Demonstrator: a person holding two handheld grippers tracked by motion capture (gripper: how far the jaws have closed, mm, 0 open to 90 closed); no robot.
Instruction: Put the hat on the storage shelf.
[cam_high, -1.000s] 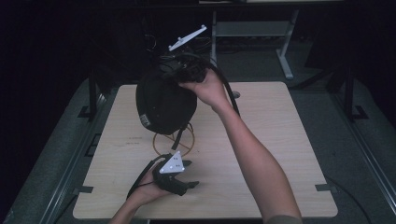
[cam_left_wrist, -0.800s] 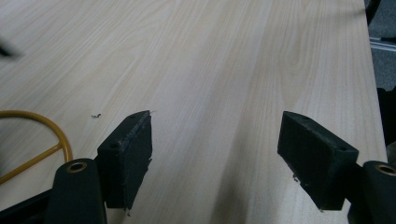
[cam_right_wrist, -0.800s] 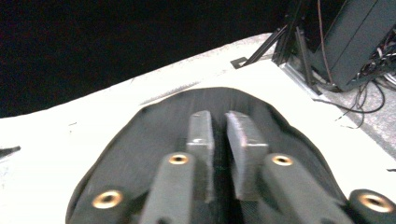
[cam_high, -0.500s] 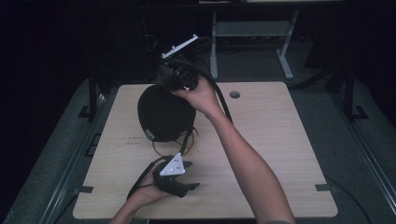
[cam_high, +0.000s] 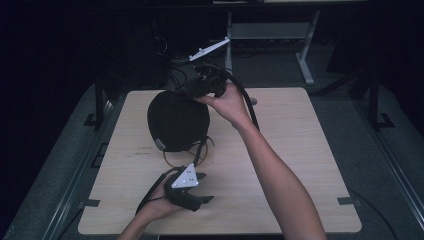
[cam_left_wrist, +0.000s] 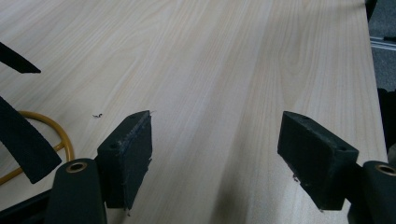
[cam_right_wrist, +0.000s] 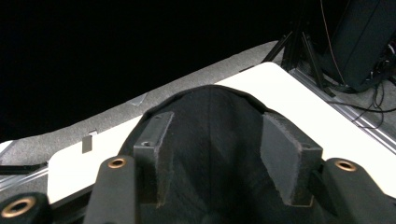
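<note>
The right gripper (cam_high: 200, 86) is hovering over the far side of the wooden table (cam_high: 300, 150), lifted up in the person's right hand (cam_high: 231, 102), and a black cap (cam_high: 177, 120) is hanging from it over the far left part of the tabletop. In the right gripper view the cap's fabric (cam_right_wrist: 212, 140) is bunching between the two jaws, which are standing a narrow way apart; whether they are truly pinching the cloth or just sitting against it is hard to say, since the bottom edge is cutting off the contact. A small pale tag (cam_high: 159, 144) is showing on the cap's near rim, too tiny to read. Straps (cam_high: 202, 147) are dangling below the cap toward a yellow ring (cam_high: 172, 161) lying on the table, and the cap is hiding the far part of that ring.

Near the front edge, the left gripper (cam_high: 200, 192) is resting low in the left hand (cam_high: 155, 207), grey plate on top. In the left gripper view its jaws are spreading wide over bare wood, gripping nothing, with the ring (cam_left_wrist: 56, 135) and a black strap (cam_left_wrist: 23, 140) cut off at the left. The room beyond the table is sitting in darkness, with only a pale frame (cam_high: 270, 32) faintly visible.
</note>
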